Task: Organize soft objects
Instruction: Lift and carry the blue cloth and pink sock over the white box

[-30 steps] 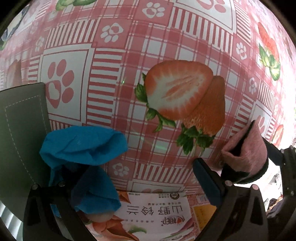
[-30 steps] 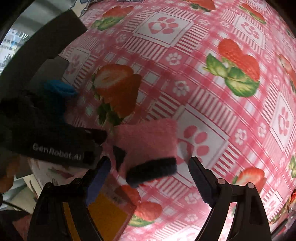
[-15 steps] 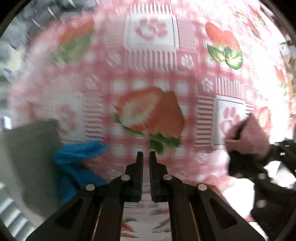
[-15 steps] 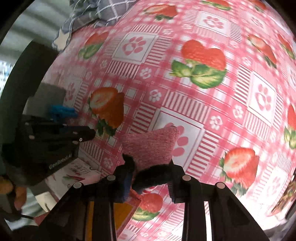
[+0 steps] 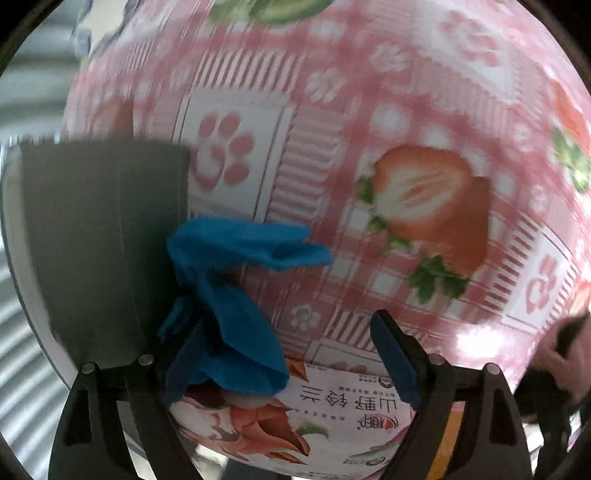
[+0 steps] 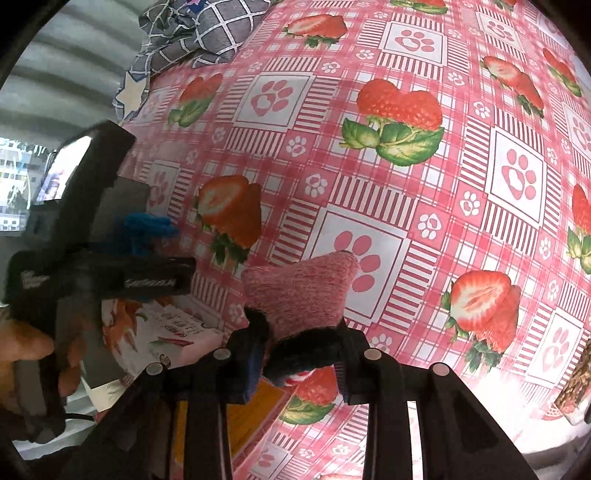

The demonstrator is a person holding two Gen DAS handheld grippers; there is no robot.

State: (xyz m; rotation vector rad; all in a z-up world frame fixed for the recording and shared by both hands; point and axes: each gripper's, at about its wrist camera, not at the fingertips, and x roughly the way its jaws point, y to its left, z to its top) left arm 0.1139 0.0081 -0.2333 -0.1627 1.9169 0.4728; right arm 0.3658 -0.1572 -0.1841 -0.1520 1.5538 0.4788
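A crumpled blue cloth (image 5: 240, 295) lies on the strawberry tablecloth (image 5: 406, 110), draped against the left finger of my left gripper (image 5: 288, 332). Its jaws are opening wide, and the pads do not press on the cloth. My right gripper (image 6: 299, 365) is shut on the black cuff of a pink sock (image 6: 299, 291), which hangs lifted above the tablecloth (image 6: 406, 55). The right wrist view also shows the blue cloth (image 6: 147, 229) beyond the left gripper's black body (image 6: 110, 273). The sock (image 5: 565, 343) is a blur at the right edge of the left wrist view.
A dark grey mat (image 5: 107, 240) lies left of the blue cloth. A printed snack packet (image 5: 295, 417) sits under the left gripper. A grey checked cloth (image 6: 195, 33) is bunched at the far left corner. Another packet (image 6: 576, 387) shows at the right edge.
My right gripper closed on the pink sock's cuff and lifted it. My left gripper shut on nothing beside the blue cloth, then opened again with the cloth at its left finger.
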